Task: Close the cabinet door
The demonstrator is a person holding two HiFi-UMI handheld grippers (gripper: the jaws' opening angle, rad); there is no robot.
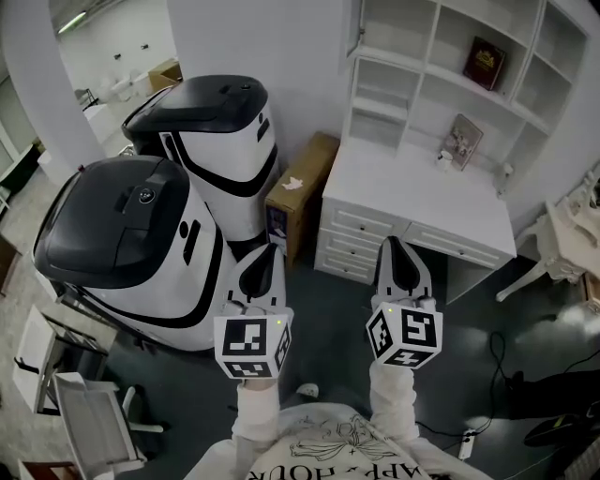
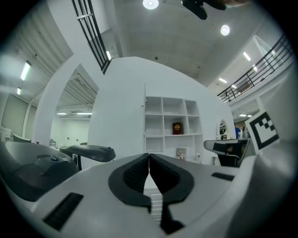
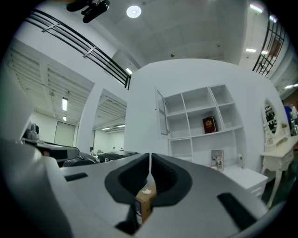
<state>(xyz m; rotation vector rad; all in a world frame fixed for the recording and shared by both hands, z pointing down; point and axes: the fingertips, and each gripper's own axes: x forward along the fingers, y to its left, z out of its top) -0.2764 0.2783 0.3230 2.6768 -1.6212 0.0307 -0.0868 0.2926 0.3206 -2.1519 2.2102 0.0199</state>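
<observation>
The left gripper (image 1: pixel 266 255) and right gripper (image 1: pixel 394 246) were both pinched closed on nothing, well short of the desk (image 1: pixel 412 197). The cabinet door (image 3: pixel 162 114), ajar at the upper left of the shelving (image 3: pixel 195 100), was judged light, rigid and free-swinging, best pushed on its free edge. Two machines (image 1: pixel 141 234) and a cardboard box (image 1: pixel 298 192) crowded the left approach.

Cabinet (image 1: pixel 398 23) — smooth, matt; cardboard box (image 1: pixel 298 187)

text | shirt (image 1: pixel 330 448) print, upside down: "HOUR", rest unclear | red book (image 1: pixel 487 62) cover: unreadable
</observation>
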